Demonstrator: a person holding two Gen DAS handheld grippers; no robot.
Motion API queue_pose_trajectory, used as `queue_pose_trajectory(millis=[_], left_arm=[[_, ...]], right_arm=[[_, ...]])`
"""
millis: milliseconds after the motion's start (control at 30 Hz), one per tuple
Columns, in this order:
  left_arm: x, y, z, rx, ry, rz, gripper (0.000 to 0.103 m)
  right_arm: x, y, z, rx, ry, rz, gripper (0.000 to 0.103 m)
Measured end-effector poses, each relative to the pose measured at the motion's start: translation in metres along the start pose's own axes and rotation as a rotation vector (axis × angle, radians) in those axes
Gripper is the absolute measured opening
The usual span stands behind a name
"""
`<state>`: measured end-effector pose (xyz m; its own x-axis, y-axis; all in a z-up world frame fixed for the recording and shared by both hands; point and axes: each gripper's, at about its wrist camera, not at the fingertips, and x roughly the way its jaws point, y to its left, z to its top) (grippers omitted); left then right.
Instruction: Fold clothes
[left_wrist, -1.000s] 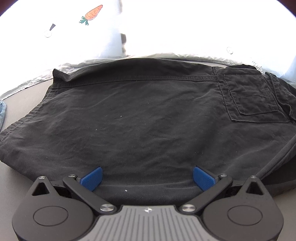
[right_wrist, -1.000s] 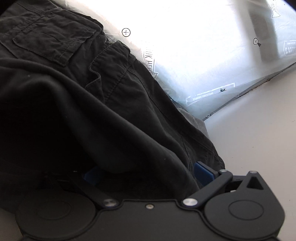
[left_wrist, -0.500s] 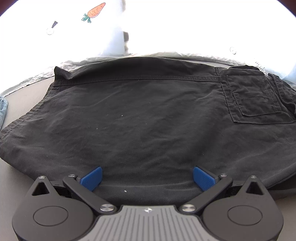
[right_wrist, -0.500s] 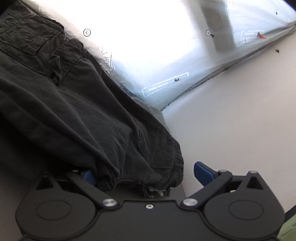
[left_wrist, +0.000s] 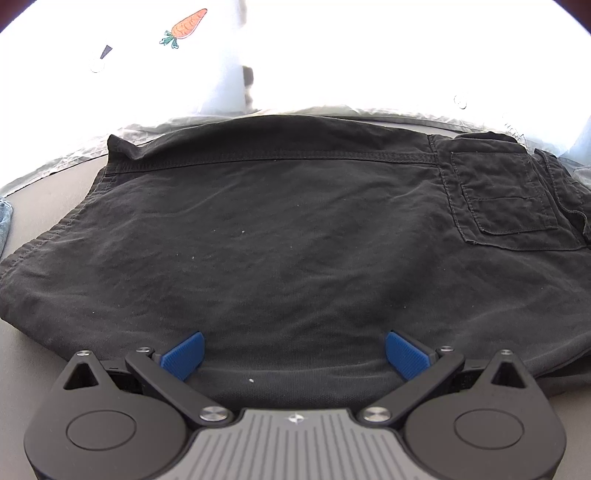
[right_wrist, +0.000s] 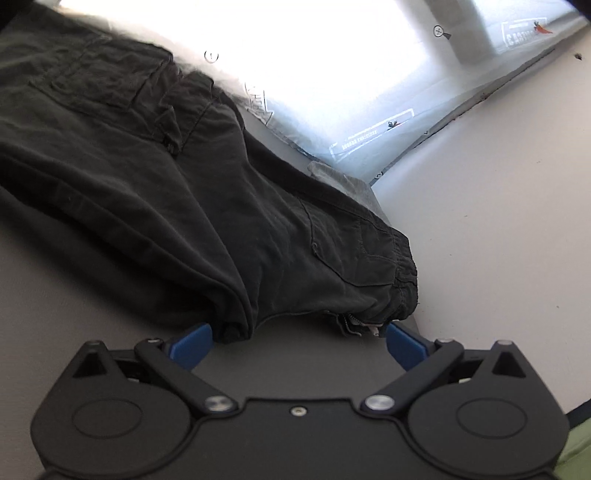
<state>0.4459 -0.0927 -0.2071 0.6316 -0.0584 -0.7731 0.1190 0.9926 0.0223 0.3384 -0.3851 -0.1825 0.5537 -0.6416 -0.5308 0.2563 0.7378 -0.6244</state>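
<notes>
Left wrist shows the left tool (left_wrist: 293, 354) wide over the black trousers (left_wrist: 295, 240) (folded flat); the right tool (right_wrist: 299, 345) is wide too, holding nothing.

You can't read much here: the clear plastic sheet (right_wrist: 369, 92) behind the clothes carries printed lettering, but it shows mirrored and blurred, so no word can be made out. On it you'll see a framed label (right_wrist: 371, 138) with a small dark mark at one end, a second framed block of letters (right_wrist: 521, 33) with a red carrot beside it, and two small circled symbols. In your left wrist view the same sheet bears an orange carrot picture (left_wrist: 184, 27) and no legible text.
</notes>
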Motion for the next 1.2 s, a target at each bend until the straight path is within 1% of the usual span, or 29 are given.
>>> queue_pose_trajectory(millis=[33,67,100,133,167,200,233,300,367,400,467,500,600,633,733,833,900,967,1000,1067,1100,1133,1167,1200], left_arm=[[-0.001,0.000,-0.001,0.000,-0.010,0.000,0.103],[-0.001,0.000,-0.002,0.001,-0.017,0.000,0.103],[-0.001,0.000,-0.003,0.001,-0.023,-0.001,0.103],[-0.001,0.000,-0.003,0.002,-0.030,-0.002,0.103],[-0.002,0.000,-0.004,0.004,-0.038,-0.004,0.103],[-0.002,0.001,-0.004,0.007,-0.045,-0.007,0.103],[-0.002,0.002,-0.005,0.010,-0.051,-0.010,0.103],[-0.002,0.002,-0.006,0.014,-0.060,-0.014,0.103],[-0.002,0.003,-0.005,0.016,-0.062,-0.019,0.103],[-0.002,0.003,-0.005,0.018,-0.061,-0.022,0.103],[-0.002,0.004,-0.005,0.025,-0.060,-0.030,0.103],[-0.002,0.005,-0.004,0.031,-0.057,-0.037,0.103],[-0.005,0.013,0.003,0.045,-0.018,-0.087,0.103],[-0.009,0.021,0.005,0.018,-0.007,-0.118,0.103],[-0.027,0.052,0.008,-0.107,-0.024,-0.137,0.103],[-0.046,0.083,0.007,-0.181,-0.034,-0.085,0.103],[-0.056,0.102,0.004,-0.193,-0.041,-0.054,0.103],[-0.061,0.116,-0.001,-0.183,-0.028,-0.020,0.103],[-0.062,0.121,-0.003,-0.175,-0.015,-0.002,0.103],[-0.065,0.132,-0.009,-0.169,0.000,0.022,0.103],[-0.068,0.137,-0.012,-0.179,0.002,0.031,0.103],[-0.071,0.141,-0.016,-0.192,0.004,0.041,0.103],[-0.075,0.145,-0.020,-0.204,0.006,0.051,0.103],[-0.082,0.149,-0.023,-0.226,0.004,0.060,0.103]], right_arm=[[-0.004,-0.007,0.006,0.061,-0.017,0.031,0.097],[-0.002,-0.014,0.014,0.136,-0.014,0.066,0.094],[0.003,-0.020,0.022,0.214,-0.001,0.104,0.083],[0.011,-0.024,0.030,0.294,0.016,0.156,0.060],[0.020,-0.024,0.037,0.364,0.032,0.207,0.046],[0.027,-0.025,0.043,0.415,0.043,0.239,0.025],[0.037,-0.023,0.046,0.455,0.051,0.259,0.021],[0.060,-0.014,0.050,0.518,0.083,0.289,0.021],[0.075,0.005,0.041,0.537,0.179,0.294,0.021],[0.079,0.014,0.031,0.540,0.181,0.293,0.022],[0.066,0.026,0.019,0.498,0.121,0.253,0.023],[0.061,0.031,0.020,0.469,0.118,0.234,0.024],[0.052,0.037,0.030,0.403,0.166,0.202,0.024],[0.050,0.038,0.032,0.382,0.175,0.201,0.024],[0.045,0.036,0.037,0.349,0.213,0.219,0.024],[0.041,0.032,0.040,0.340,0.251,0.238,0.025],[0.039,0.030,0.042,0.351,0.286,0.241,0.025],[0.032,0.029,0.047,0.403,0.322,0.238,0.025],[0.022,0.028,0.048,0.463,0.309,0.245,0.025],[-0.007,0.027,0.047,0.644,0.225,0.316,0.025],[-0.020,0.031,0.049,0.718,0.202,0.348,0.024],[-0.028,0.041,0.055,0.766,0.205,0.367,0.021],[-0.034,0.055,0.066,0.776,0.222,0.399,0.018],[-0.044,0.073,0.080,0.733,0.212,0.444,0.009]])
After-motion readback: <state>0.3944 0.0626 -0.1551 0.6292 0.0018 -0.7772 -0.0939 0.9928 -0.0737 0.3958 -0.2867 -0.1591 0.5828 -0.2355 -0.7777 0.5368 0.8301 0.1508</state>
